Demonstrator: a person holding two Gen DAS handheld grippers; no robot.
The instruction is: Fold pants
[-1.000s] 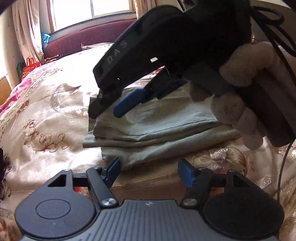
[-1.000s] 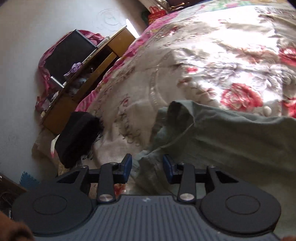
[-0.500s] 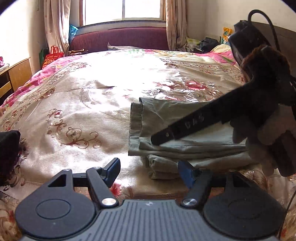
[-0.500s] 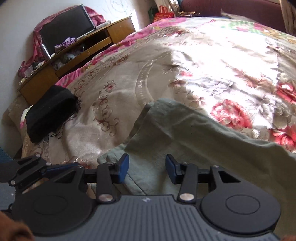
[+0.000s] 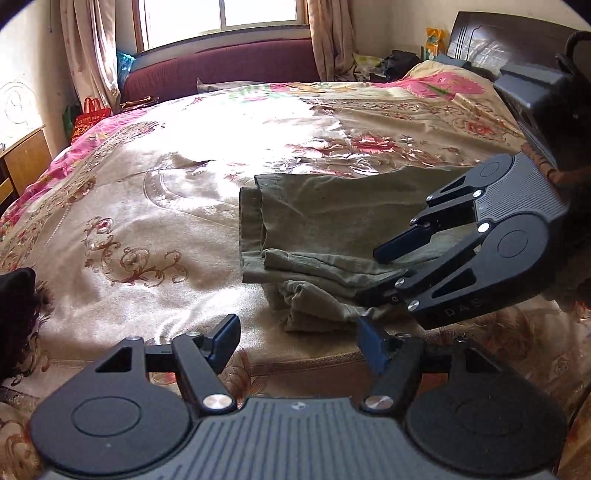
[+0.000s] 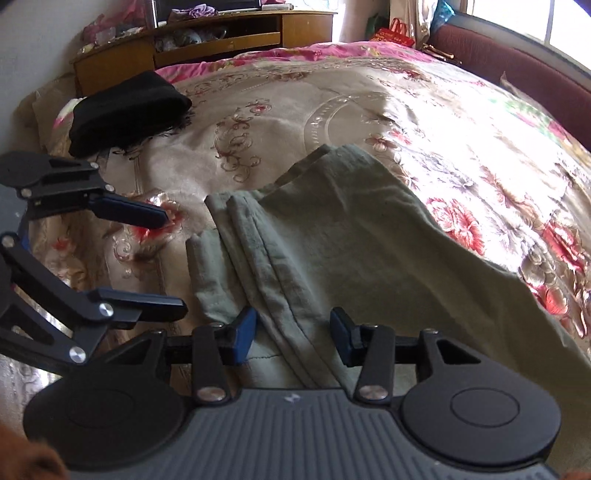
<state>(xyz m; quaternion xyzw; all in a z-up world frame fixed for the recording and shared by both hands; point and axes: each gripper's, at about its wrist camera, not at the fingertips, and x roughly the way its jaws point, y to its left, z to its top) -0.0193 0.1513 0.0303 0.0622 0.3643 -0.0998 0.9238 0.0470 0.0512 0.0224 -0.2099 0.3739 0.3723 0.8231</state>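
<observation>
1. Bedroom, daylit. Floral bedspread [image 5: 147, 221] covers the bed. A window [image 5: 221, 14] with curtains and a maroon sofa [image 5: 221, 66] lie beyond it, and a dark headboard [image 5: 498, 40] is at the right.
2. Hard to read:
   - The middle of the bedspread is blown out by sunlight, so the pattern is lost there.
   - A black cloth [image 6: 125, 110] lies near the bed's corner. The left wrist view cuts it off at the frame edge, and I cannot tell what kind of garment it is.
   - The wooden cabinet [image 6: 221, 40] carries clutter too small to identify.
   - A brown patch in the bottom left corner of the right wrist view is cropped. I cannot make out what it is.
   - The right claw's body hides the near right part of the pants in the left wrist view.
3. Pants [image 5: 325, 221]: olive green. They lie folded into a flat stack of several layers on the bedspread near the bed's near edge. The left edge is fairly straight, with stitched hems showing. A lower layer bulges out rumpled at the near corner. The top face is mostly smooth.
4. Left claw [image 5: 297, 332]: fingers wide apart with nothing between them. It hovers just beside the stack's near corner and is apart from the fabric.
5. Right claw [image 6: 291, 332]: its jaws have just been closing a little but are parted now.
   - The stack's hemmed edge lies between the fingers.
   - From the left wrist view, one finger is over the top layer and the other is at the stack's near edge.
   - The pads do not visibly pinch the cloth.
</observation>
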